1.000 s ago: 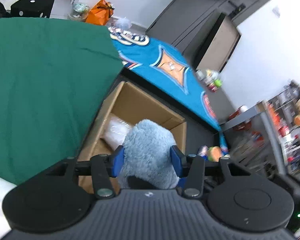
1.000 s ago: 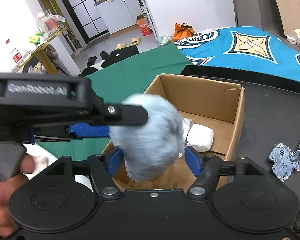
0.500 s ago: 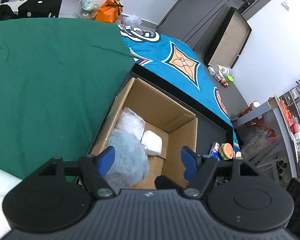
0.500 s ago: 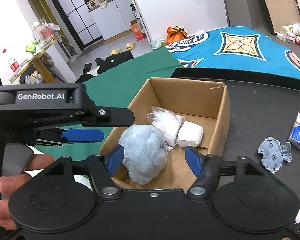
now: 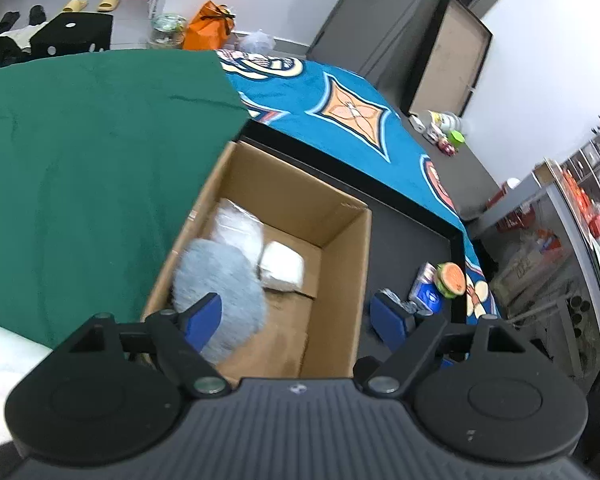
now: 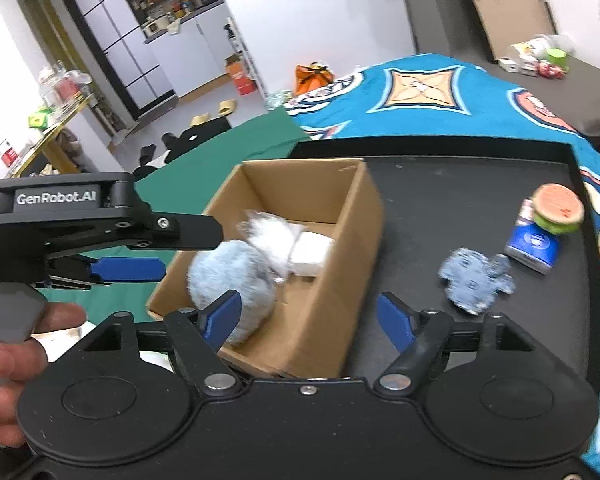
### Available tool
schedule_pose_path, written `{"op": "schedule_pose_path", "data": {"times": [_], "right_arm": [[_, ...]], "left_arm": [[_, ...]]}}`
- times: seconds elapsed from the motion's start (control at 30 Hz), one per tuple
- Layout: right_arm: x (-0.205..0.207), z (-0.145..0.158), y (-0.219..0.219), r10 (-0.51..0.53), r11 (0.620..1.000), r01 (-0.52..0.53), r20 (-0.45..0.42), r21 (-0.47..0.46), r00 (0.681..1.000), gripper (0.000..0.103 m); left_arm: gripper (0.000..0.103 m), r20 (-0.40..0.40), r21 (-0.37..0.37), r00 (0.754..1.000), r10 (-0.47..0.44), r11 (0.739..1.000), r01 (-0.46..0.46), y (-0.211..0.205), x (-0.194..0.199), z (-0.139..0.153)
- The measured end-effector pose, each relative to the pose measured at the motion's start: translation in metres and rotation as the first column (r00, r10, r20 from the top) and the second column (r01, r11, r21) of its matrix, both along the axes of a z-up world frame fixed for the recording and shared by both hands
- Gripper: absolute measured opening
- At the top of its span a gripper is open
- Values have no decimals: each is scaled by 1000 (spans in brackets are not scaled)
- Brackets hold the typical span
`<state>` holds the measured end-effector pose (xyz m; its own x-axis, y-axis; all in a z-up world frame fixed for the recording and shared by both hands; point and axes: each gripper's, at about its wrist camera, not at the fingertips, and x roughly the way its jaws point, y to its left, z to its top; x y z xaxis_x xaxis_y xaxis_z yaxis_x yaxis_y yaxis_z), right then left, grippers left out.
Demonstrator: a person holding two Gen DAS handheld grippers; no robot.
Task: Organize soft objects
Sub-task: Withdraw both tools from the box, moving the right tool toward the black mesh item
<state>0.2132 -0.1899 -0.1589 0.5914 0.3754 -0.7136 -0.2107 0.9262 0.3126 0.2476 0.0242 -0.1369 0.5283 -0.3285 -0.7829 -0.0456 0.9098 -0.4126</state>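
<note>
A fluffy blue-grey plush [image 5: 220,280] [image 6: 232,276] lies in the near left corner of an open cardboard box [image 5: 340,248] [image 6: 360,216]. Beside it in the box are a clear plastic bag [image 5: 236,226] [image 6: 270,240] and a white soft block [image 5: 282,266] [image 6: 312,252]. My left gripper [image 5: 298,318] is open and empty above the box's near end; it also shows in the right wrist view [image 6: 172,248]. My right gripper [image 6: 314,322] is open and empty over the box's near edge. A small denim toy [image 6: 476,280] lies on the black mat right of the box.
A burger-shaped toy [image 6: 558,208] [image 5: 452,278] sits on a blue carton [image 6: 534,244] at the mat's right. The black mat [image 6: 460,184] lies on a teal patterned cloth [image 5: 340,120]; a green cloth [image 5: 80,160] lies left of the box.
The left gripper opened and let go of the blue-grey plush, which dropped into the box. Both grippers then drew back and to the right.
</note>
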Motion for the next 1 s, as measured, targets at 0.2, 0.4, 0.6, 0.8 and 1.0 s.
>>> {"op": "schedule_pose_path", "data": {"times": [0.2,0.4,0.6,0.8,1.0], "right_arm": [[-11,-4,-28,-51,999,51,-10,-13,999,78],[-18,-11,-56,-102,995,102,-18,-17,995,78],[-24,-20,-85,-145,989,144,-30,-20,989,78],[-28,-31,-108,-175,984,174,-52,-24,983,78],[-29,-47,-134,-216,976,215,-83,-16,973,78]], "left_arm": [[81,-12,4,999,-39,999,39,-26,-3,1],[82,-11,15,997,-81,997,81,-53,-5,3],[82,-13,23,993,-116,993,116,-79,-3,2],[82,-18,34,990,-142,989,142,-101,0,-2],[82,-29,67,988,-151,986,152,-120,3,-8]]}}
